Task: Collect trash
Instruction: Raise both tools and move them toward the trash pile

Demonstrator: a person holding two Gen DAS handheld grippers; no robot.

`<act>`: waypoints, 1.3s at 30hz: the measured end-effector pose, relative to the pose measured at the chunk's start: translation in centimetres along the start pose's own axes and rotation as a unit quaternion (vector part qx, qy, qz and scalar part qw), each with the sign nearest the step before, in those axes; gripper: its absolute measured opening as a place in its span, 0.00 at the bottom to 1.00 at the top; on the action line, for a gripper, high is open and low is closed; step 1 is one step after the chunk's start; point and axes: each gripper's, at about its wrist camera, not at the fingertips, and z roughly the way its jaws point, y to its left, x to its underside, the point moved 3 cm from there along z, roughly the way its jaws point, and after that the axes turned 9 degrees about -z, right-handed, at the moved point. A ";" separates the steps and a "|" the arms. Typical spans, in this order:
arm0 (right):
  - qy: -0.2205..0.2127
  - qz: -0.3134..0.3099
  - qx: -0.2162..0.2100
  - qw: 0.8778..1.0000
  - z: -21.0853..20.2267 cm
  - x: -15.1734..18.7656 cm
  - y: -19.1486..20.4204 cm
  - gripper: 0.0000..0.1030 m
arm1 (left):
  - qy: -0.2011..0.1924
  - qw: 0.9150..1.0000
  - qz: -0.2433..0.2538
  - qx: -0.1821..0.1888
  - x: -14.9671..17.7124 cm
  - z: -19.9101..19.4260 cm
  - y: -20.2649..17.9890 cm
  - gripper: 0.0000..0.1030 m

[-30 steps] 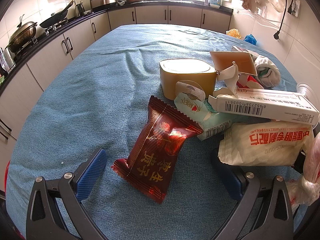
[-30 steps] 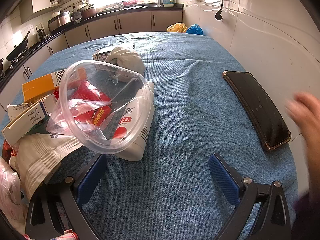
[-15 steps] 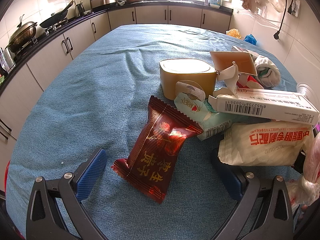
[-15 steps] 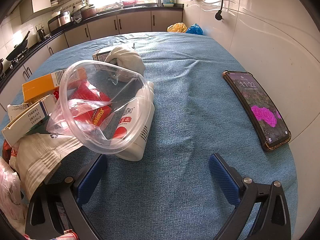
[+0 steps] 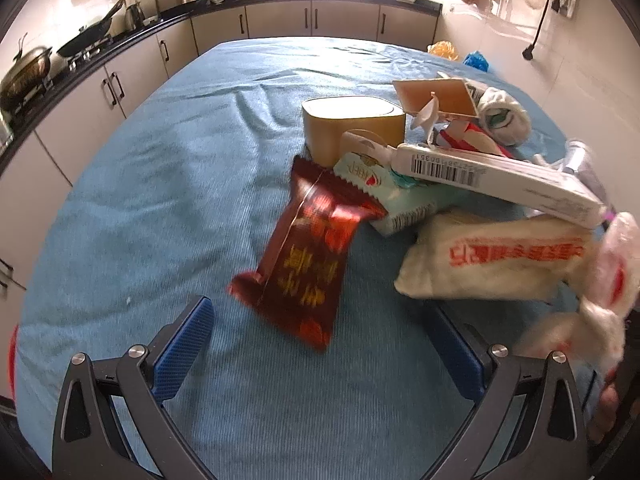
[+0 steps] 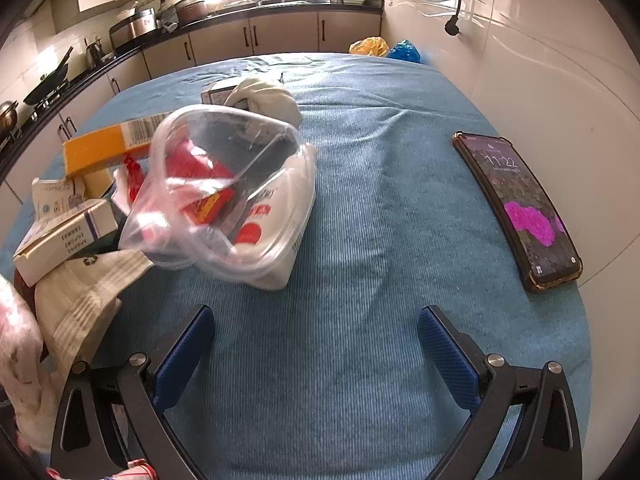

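A heap of trash lies on the blue-covered table (image 5: 168,184). In the left wrist view a dark red snack wrapper (image 5: 304,256) lies just ahead of my open left gripper (image 5: 320,344), nothing between its fingers. Behind it are a pale green packet (image 5: 392,204), a long white barcoded box (image 5: 496,176), a white bag with red print (image 5: 500,260) and a tan tub (image 5: 352,124). In the right wrist view a clear plastic container (image 6: 224,192) leans on a white bottle (image 6: 280,236), ahead and left of my open, empty right gripper (image 6: 316,344).
A lit phone (image 6: 520,208) lies by the table's right edge against the tiled wall. An orange box (image 6: 108,148) and a crumpled white wad (image 6: 268,100) sit behind the container. Kitchen cabinets (image 5: 312,20) and a stove with pans (image 5: 28,72) line the room. A crumpled bag (image 5: 608,280) hangs at the right.
A hand at the right edge withdrew and the phone screen lit up. Both grippers have shifted and lifted slightly, so the views are blurred; the trash pile looks a little farther off.
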 end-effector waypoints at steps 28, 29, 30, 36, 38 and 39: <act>-0.121 0.019 0.030 0.992 -11.2 3.9 0.2 1.00 | -0.163 0.986 0.013 -0.033 4.3 -14.6 2.3 1.00; -0.126 0.020 0.030 0.991 -11.5 4.1 0.3 1.00 | -0.161 0.986 0.008 -0.034 4.6 -14.7 2.6 1.00; -0.130 0.020 0.030 0.991 -11.8 4.4 0.4 1.00 | -0.160 0.986 0.005 -0.036 4.8 -14.8 2.8 1.00; -0.124 0.008 0.020 0.992 -12.8 6.1 1.6 1.00 | -0.165 0.985 -0.013 -0.043 6.1 -15.5 4.2 1.00; -0.127 0.007 0.024 0.992 -13.2 6.5 1.8 1.00 | -0.173 0.984 -0.013 -0.052 6.5 -16.0 4.5 1.00; -0.132 0.008 0.029 0.991 -13.5 6.7 2.0 1.00 | -0.176 0.983 -0.012 -0.056 6.6 -16.2 4.6 1.00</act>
